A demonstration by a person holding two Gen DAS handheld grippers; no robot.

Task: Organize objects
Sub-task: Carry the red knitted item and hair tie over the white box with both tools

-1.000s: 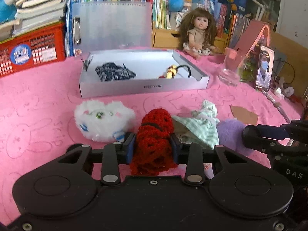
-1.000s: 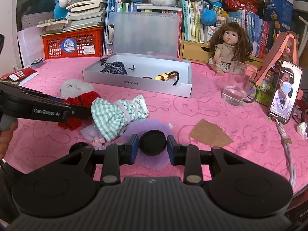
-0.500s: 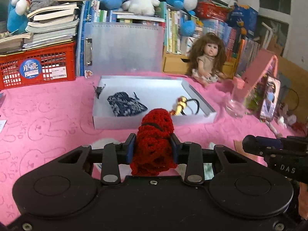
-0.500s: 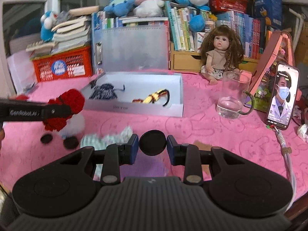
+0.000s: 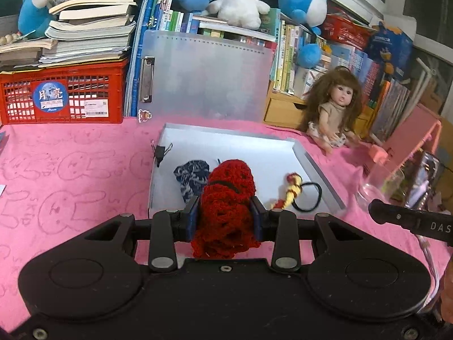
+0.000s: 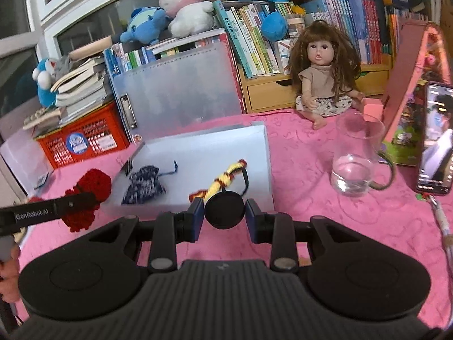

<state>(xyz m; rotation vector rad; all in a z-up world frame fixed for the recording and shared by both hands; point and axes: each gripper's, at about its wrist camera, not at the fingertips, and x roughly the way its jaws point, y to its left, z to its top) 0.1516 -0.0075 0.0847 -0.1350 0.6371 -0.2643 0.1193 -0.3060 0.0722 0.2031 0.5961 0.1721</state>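
Note:
My left gripper [image 5: 225, 217] is shut on a red crocheted scrunchie [image 5: 226, 198], lifted just in front of the white box [image 5: 317, 170]. The right wrist view shows that scrunchie [image 6: 90, 189] hanging at the box's left front corner. My right gripper [image 6: 225, 216] is shut on a round black disc [image 6: 224, 210], held above the near wall of the white box [image 6: 266, 170]. Inside the box lie a dark blue patterned pouch [image 6: 144, 184], a yellow-red braided hair tie [image 6: 223, 181] and a black binder clip [image 5: 162, 151].
A pink cloth [image 5: 70, 175] covers the table. A glass mug with water [image 6: 356, 164], a phone [image 6: 438, 138] and a doll [image 6: 325, 76] are to the right. A red crate [image 5: 62, 93], a clipboard [image 5: 203, 76], books and plush toys line the back.
Both grippers rose and moved forward toward the white box with their loads. The white plush, checked cloth and purple item on the near cloth have dropped out of view.

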